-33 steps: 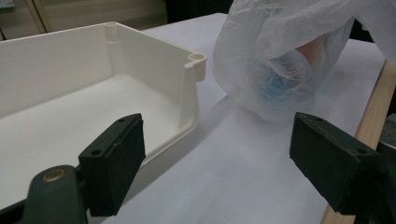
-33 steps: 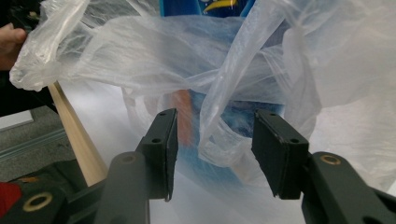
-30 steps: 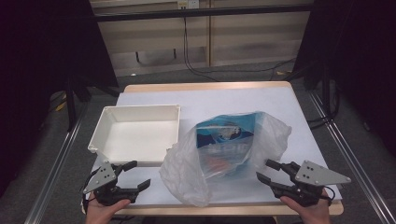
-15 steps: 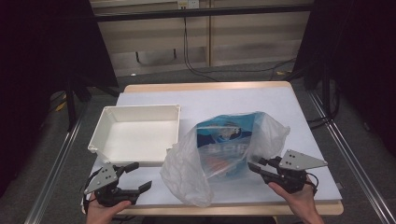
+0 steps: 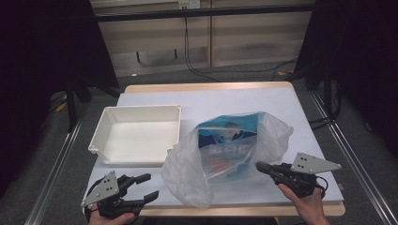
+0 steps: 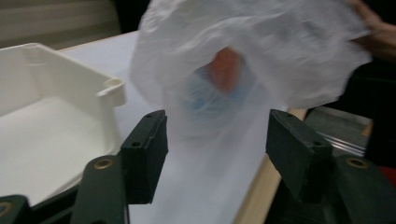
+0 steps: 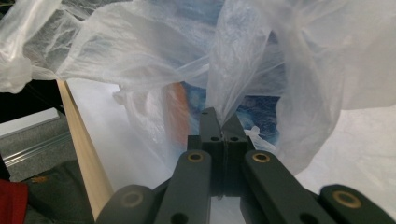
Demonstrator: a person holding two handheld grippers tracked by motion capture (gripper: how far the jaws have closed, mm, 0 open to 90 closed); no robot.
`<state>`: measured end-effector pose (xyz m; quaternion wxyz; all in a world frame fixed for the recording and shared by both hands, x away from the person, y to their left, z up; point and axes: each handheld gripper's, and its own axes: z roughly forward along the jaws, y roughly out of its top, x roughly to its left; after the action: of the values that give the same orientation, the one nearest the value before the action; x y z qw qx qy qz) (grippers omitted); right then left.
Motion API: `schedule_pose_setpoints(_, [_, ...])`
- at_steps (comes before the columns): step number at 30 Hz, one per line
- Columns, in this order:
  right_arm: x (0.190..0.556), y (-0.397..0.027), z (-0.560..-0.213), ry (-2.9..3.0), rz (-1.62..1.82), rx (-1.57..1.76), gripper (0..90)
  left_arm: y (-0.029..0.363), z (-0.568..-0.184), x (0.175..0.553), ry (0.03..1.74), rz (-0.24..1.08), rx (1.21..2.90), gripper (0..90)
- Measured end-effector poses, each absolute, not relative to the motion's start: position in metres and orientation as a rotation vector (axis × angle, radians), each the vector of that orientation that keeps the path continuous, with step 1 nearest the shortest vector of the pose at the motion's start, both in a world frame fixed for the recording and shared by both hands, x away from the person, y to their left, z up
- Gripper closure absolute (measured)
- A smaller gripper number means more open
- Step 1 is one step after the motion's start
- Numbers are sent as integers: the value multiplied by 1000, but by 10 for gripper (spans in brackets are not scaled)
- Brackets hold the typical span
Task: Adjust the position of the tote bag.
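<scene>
Plastic bag [image 5: 225,154], mouth toward near-left edge

I see the clear plastic bag [image 5: 225,159] lying on the white table [image 5: 234,101], and I place everything else from it. Inside the bag sits a blue package [image 5: 230,140] with an orange patch low down. Just left of the bag stands the white tray [image 5: 136,136], its near corner almost touching the plastic. At the bag's right edge my right gripper [image 5: 263,167] has just closed its 2 jaws, pinching the film there. My left gripper [image 5: 149,186] sits below and left of the bag, near its lower fold, jaws apart with nothing between them, having just been narrowing.
</scene>
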<state>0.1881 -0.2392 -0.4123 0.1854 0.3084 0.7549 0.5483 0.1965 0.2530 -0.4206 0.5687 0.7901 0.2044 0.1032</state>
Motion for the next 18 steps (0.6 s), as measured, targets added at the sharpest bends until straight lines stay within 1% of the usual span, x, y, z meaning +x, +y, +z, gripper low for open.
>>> schedule_pose_setpoints(2, [188, -240, -412, 2124, 1545, 869, 900, 248, -417, 192, 458, 227, 1855, 410])
schedule_pose_setpoints(5, [188, -240, -411, 2123, 1546, 870, 900, 243, -413, 186, 412, 188, 1851, 455])
schedule_pose_setpoints(7, [188, -239, -412, 2128, 1547, 873, 900, 240, -411, 183, 392, 169, 1854, 457])
schedule_pose_setpoints(8, [188, -238, -412, 2130, 1550, 870, 900, 236, -412, 182, 384, 127, 1846, 458])
schedule_pose_setpoints(9, [188, -238, -412, 2130, 1550, 870, 900, 236, -412, 182, 384, 127, 1846, 455])
schedule_pose_setpoints(12, [188, -237, -412, 2133, 1549, 862, 900, 231, -414, 186, 382, 107, 1858, 442])
schedule_pose_setpoints(14, [188, -236, -411, 2135, 1544, 862, 900, 227, -414, 187, 391, 120, 1859, 388])
schedule_pose_setpoints(16, [188, -236, -411, 2135, 1545, 861, 900, 226, -413, 190, 388, 93, 1856, 345])
schedule_pose_setpoints(18, [188, -237, -411, 2131, 1539, 858, 900, 225, -413, 194, 399, 60, 1840, 341])
